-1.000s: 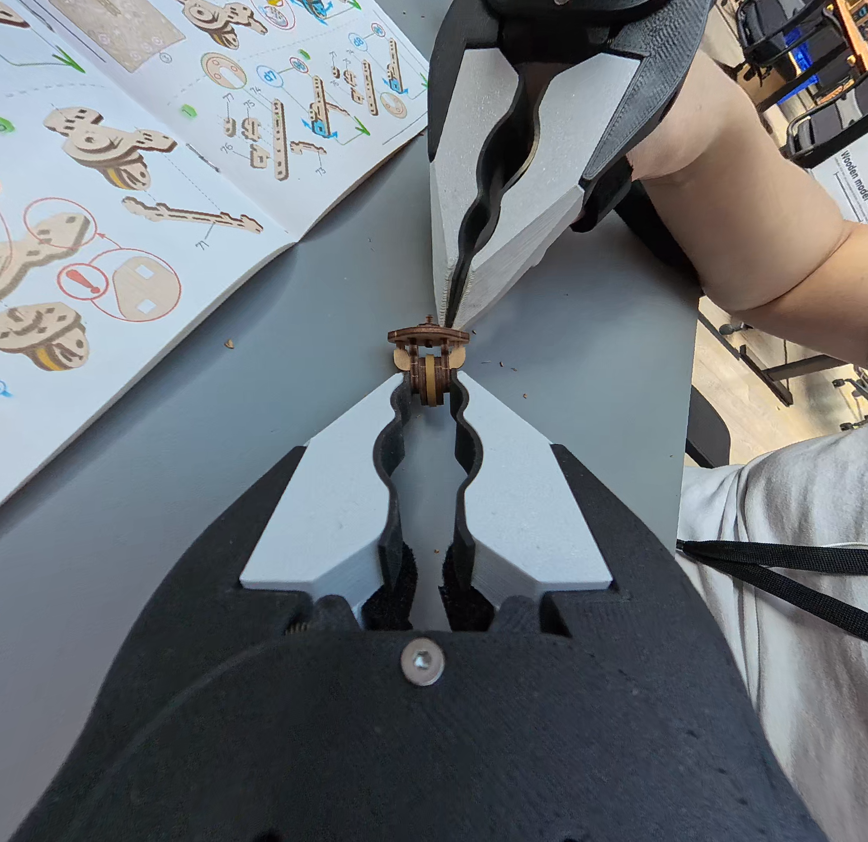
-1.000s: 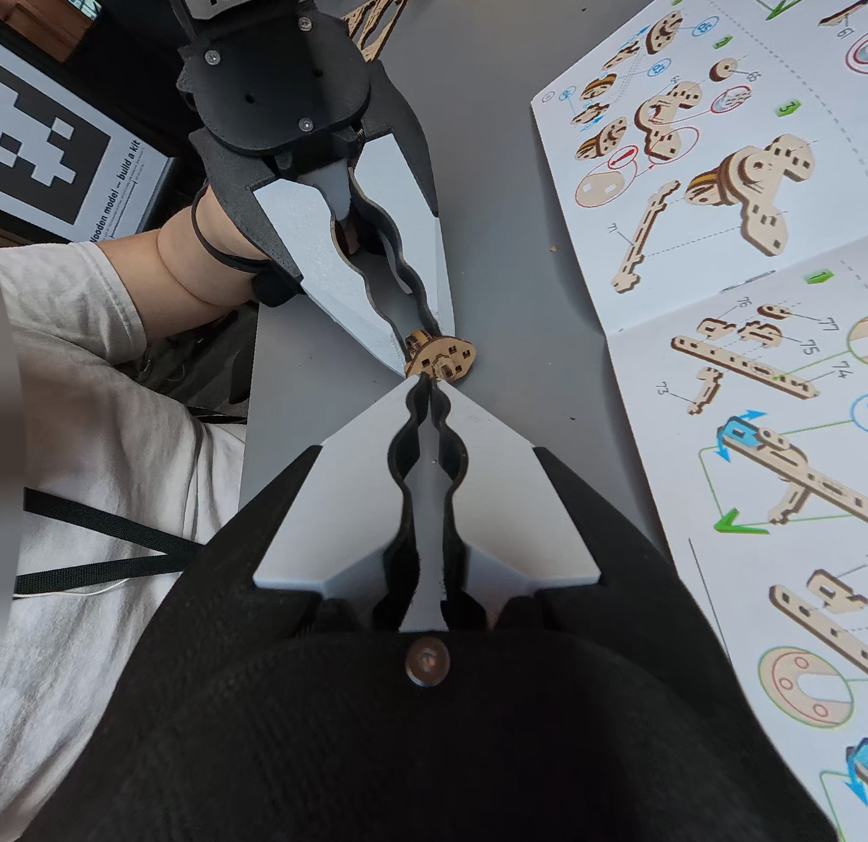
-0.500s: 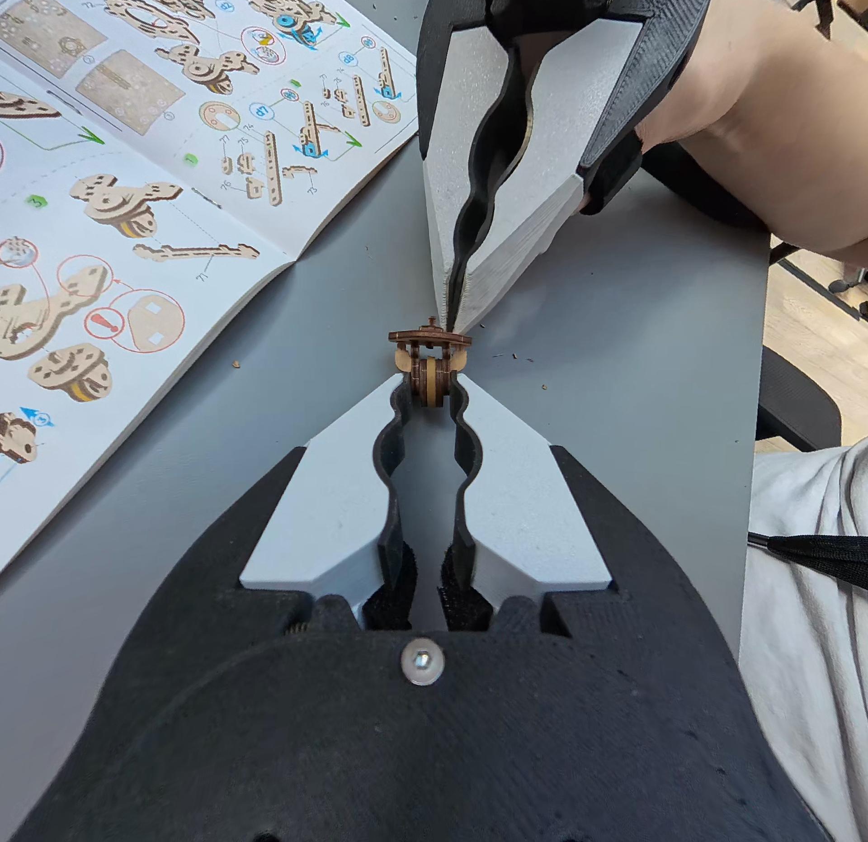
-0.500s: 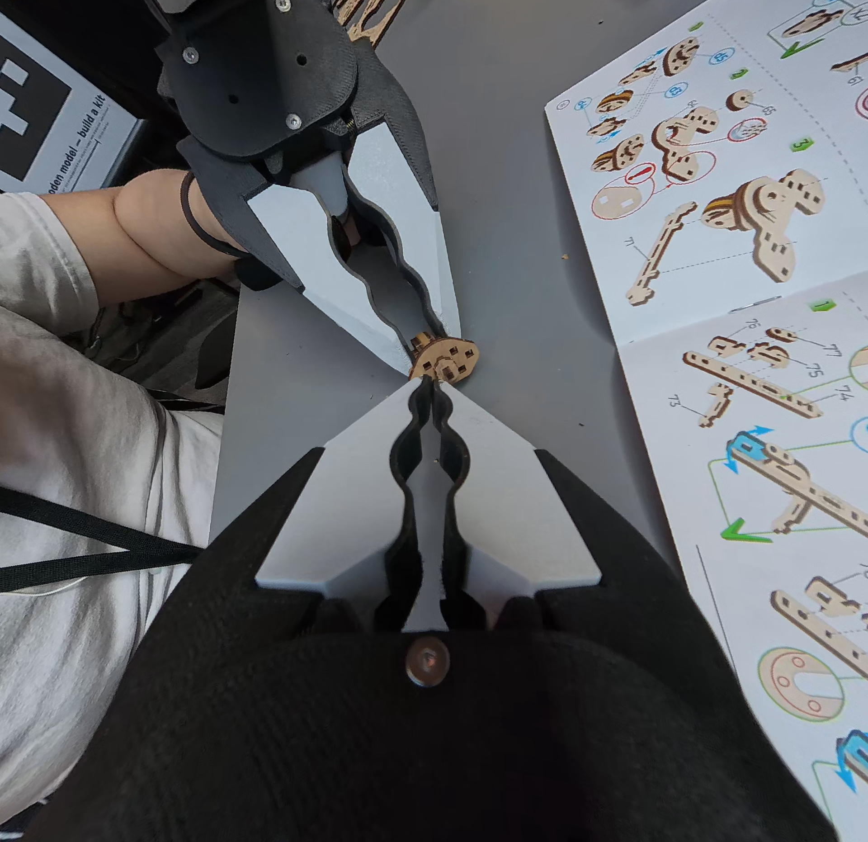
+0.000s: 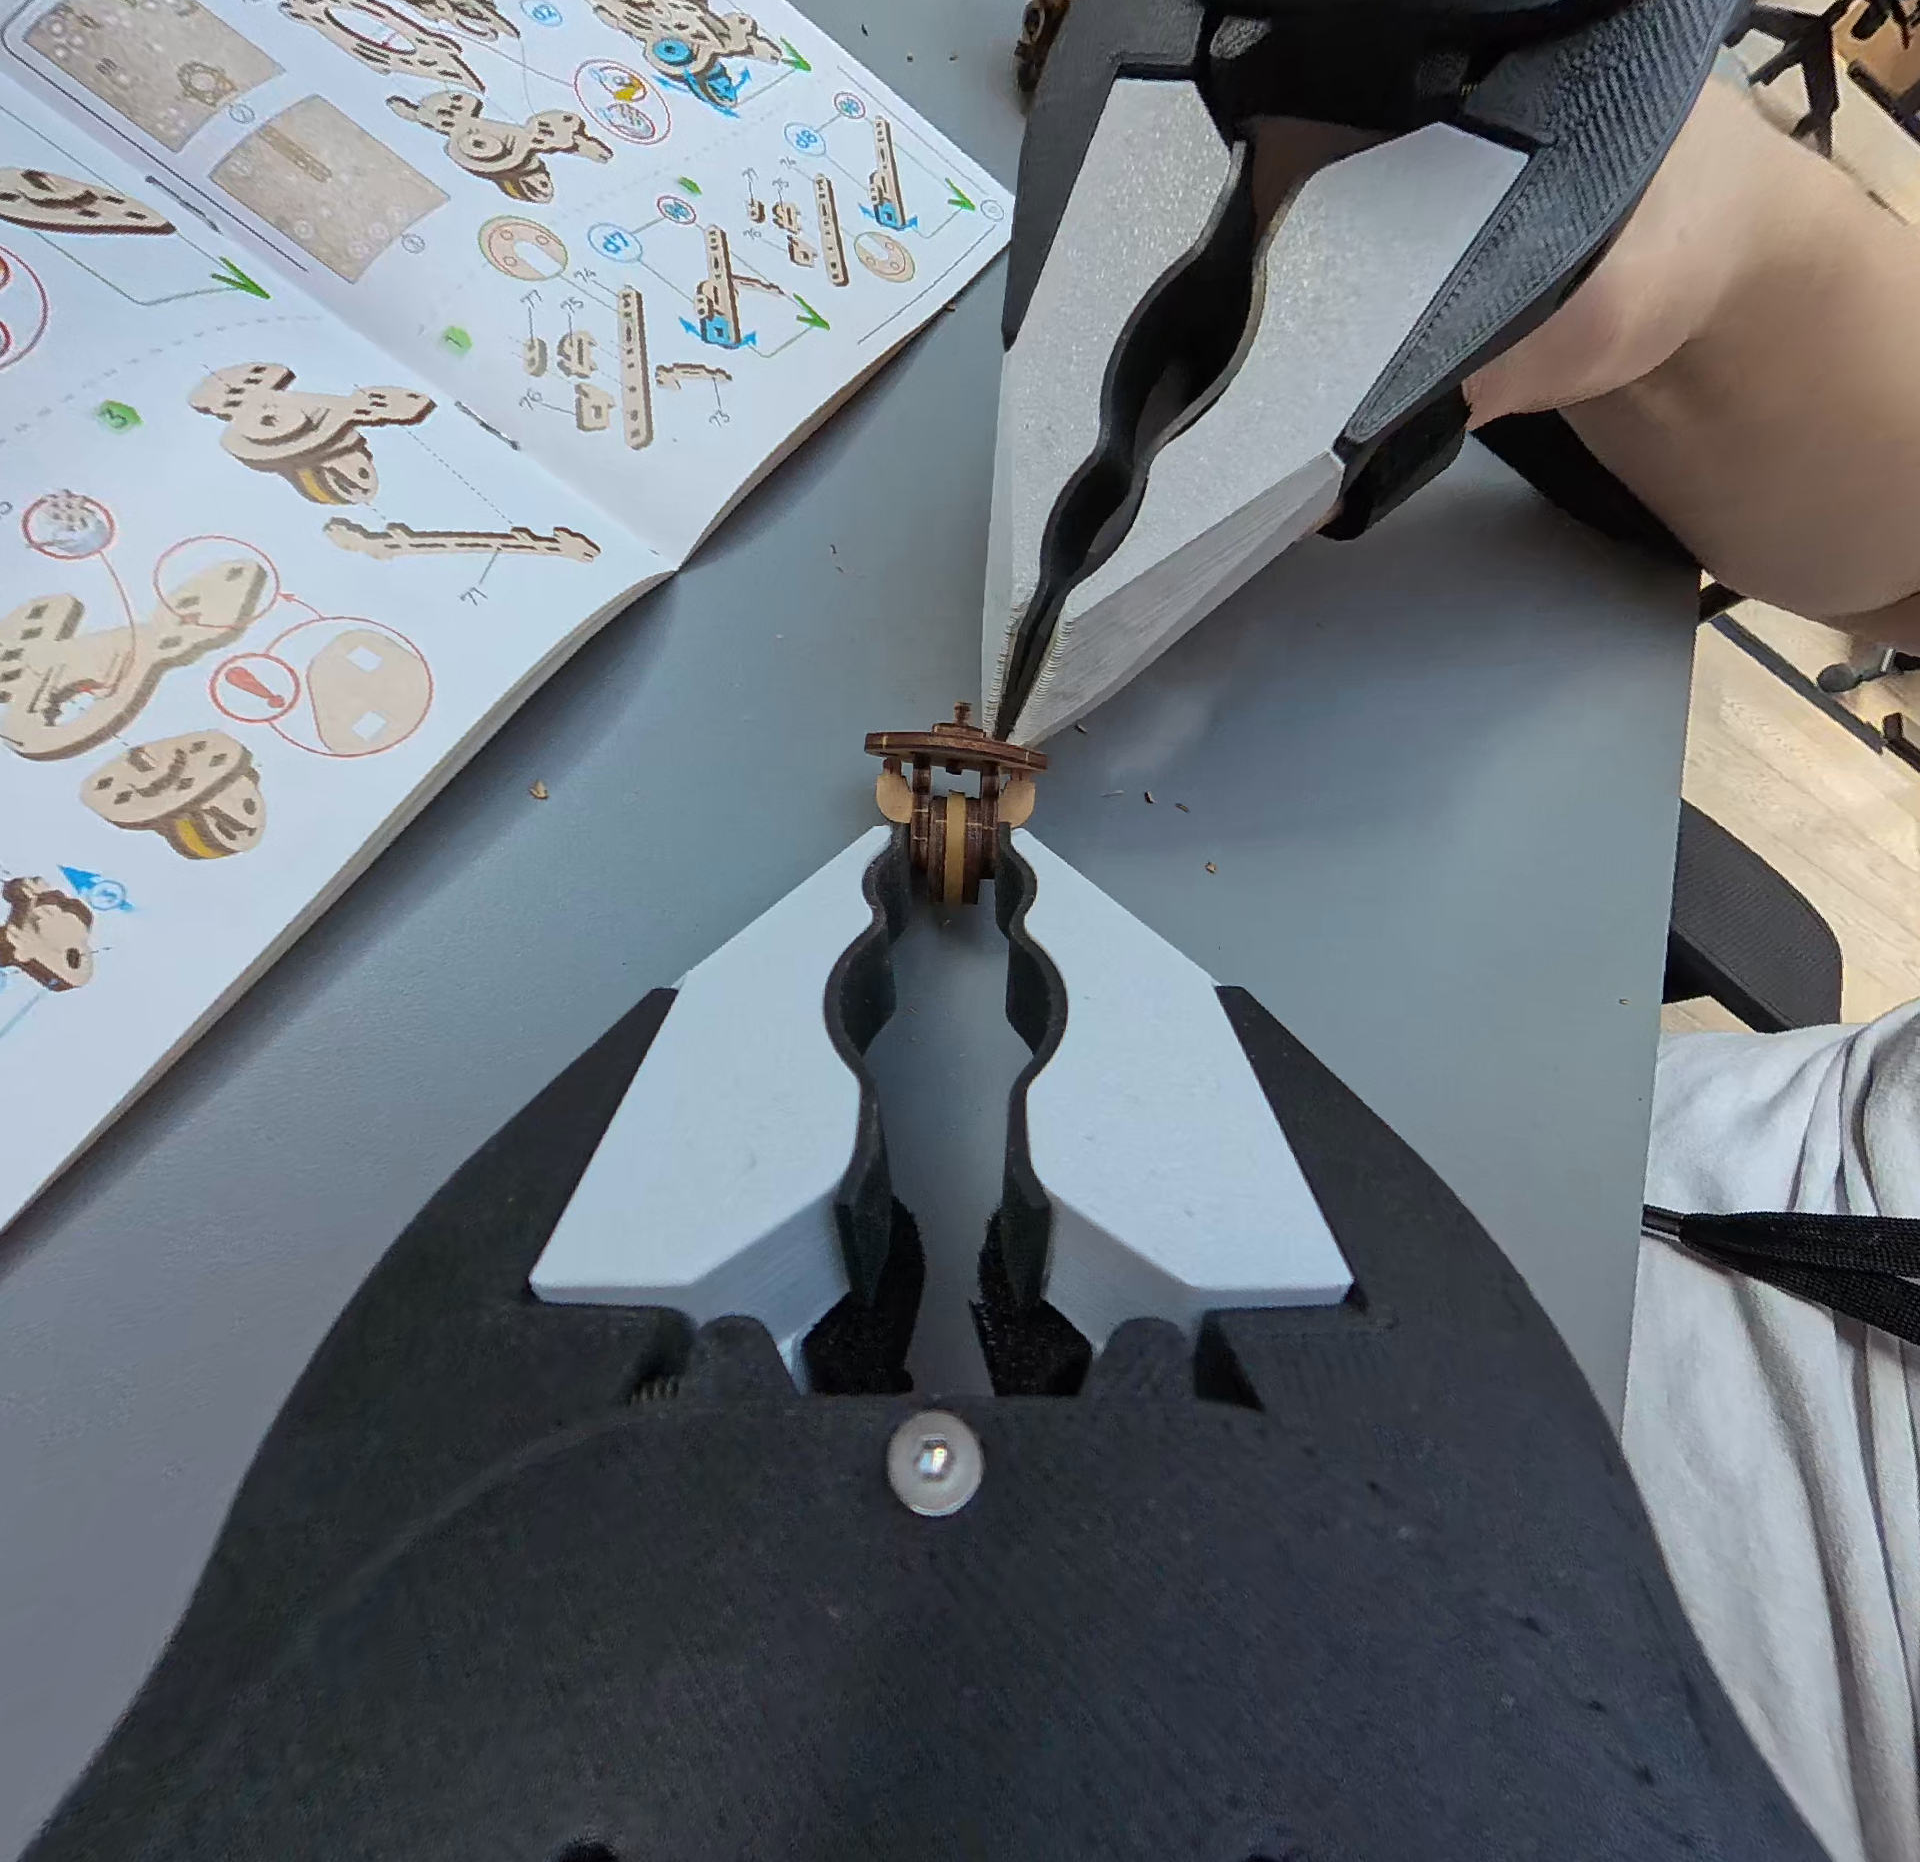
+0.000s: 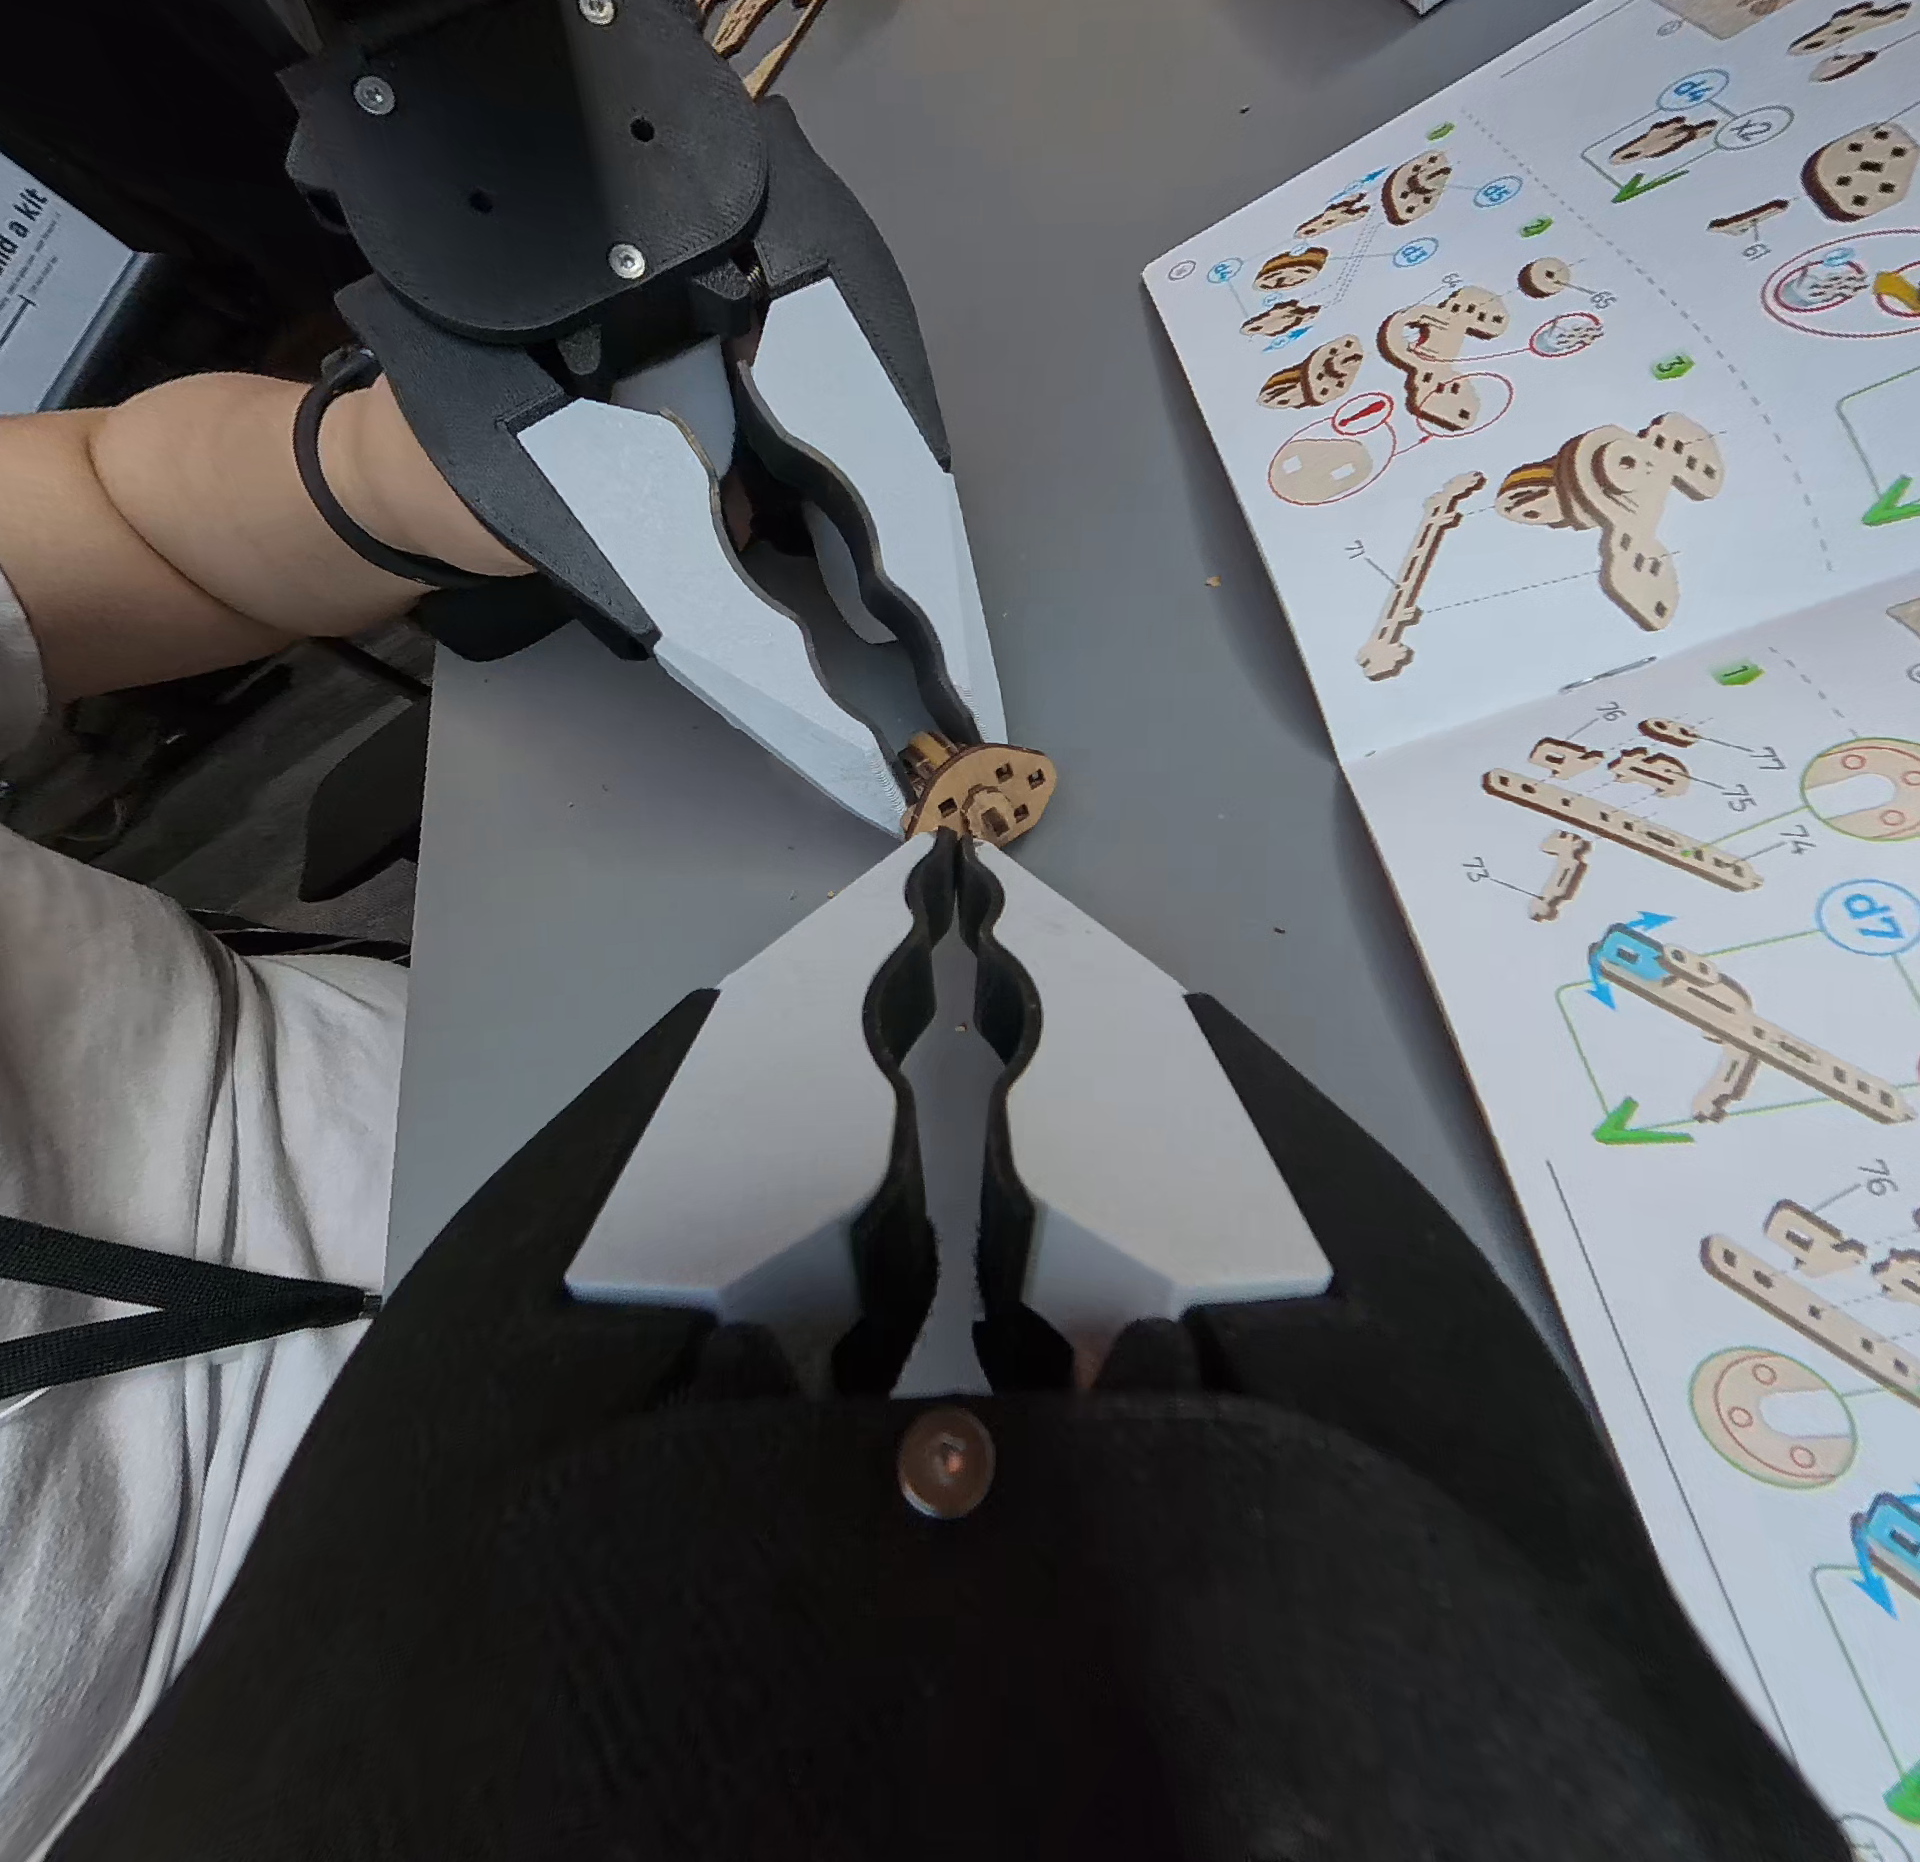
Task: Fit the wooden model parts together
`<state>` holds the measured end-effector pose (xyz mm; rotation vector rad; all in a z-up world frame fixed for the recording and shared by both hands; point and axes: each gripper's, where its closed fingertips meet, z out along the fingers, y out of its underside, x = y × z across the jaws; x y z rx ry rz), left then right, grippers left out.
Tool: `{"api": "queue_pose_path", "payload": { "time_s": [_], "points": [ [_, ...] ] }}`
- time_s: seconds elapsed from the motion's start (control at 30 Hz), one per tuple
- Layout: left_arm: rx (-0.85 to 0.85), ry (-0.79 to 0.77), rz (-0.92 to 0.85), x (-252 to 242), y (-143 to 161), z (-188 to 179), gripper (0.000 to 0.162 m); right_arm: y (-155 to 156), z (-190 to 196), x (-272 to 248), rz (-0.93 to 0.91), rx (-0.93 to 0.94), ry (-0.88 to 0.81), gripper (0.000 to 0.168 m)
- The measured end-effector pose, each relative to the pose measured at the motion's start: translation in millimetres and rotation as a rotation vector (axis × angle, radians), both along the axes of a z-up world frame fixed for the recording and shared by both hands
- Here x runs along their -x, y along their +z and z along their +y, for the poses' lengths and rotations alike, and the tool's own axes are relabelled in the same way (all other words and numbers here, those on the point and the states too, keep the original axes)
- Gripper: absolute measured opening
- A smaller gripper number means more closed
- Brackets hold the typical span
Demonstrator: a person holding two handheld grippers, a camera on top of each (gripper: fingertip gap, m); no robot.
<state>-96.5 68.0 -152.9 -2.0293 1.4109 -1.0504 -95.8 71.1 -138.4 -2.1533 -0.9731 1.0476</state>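
A small wooden subassembly [image 5: 951, 846] is a stack of discs under a flat perforated plate [image 6: 987, 789]. My left gripper [image 5: 951, 867] is shut on the disc stack and holds it just above the grey table [image 5: 1351, 825]. In the right wrist view the left gripper [image 6: 935, 763] comes in from the upper left. My right gripper [image 6: 956, 844] is shut, its tips against the plate's face near the edge. In the left wrist view the right gripper [image 5: 1013, 734] comes down from above onto the plate's right side. Whether it pinches a small peg is hidden.
An open instruction booklet [image 5: 312, 462] lies to the left in the left wrist view, and to the right in the right wrist view [image 6: 1610, 669]. A cut wooden sheet [image 6: 774, 20] lies at the far end. The table edge [image 5: 1662, 877] and the person's torso are close by. My two grippers' fingertips are within a few centimetres of each other.
Both grippers have stayed on the wooden subassembly. The pair has shifted slightly over the table, so more of the booklet shows in the left wrist view.
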Motion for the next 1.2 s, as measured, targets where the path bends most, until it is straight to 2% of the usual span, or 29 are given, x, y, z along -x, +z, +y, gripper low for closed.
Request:
{"api": "queue_pose_path", "payload": {
  "time_s": [0.1,0.23,0.4,0.53,0.63,0.7,1.2],
  "points": [
    [-0.001,-0.004,-0.006,-0.8,0.0,0.5,0.013,0.0,1.4,-1.6,-0.032,-0.042,-0.03,0.0],
    [-0.019,-0.043,-0.009,-3.5,-0.1,-2.9,0.014,0.7,-1.0,-5.1,-0.046,-0.074,0.012,0.0],
    [-0.041,-0.074,-0.012,-3.6,0.0,-6.8,0.014,22.2,-4.7,-4.2,0.122,-0.073,0.066,0.0],
    [-0.054,-0.103,-0.019,-4.2,0.3,-10.4,0.014,21.2,-13.6,-4.2,0.118,-0.127,0.157,0.0],
    [-0.073,-0.126,-0.016,-4.6,-0.2,-13.2,0.014,4.9,-22.2,-2.5,0.025,-0.159,0.232,0.0],
    [-0.091,-0.141,-0.014,-4.5,-0.5,-15.2,0.014,8.7,-25.0,-1.2,0.045,-0.178,0.25,0.0],
    [-0.121,-0.183,-0.007,-4.3,-1.4,-21.8,0.014,5.2,-26.0,-1.1,0.033,-0.214,0.271,0.0]
  ]
}}
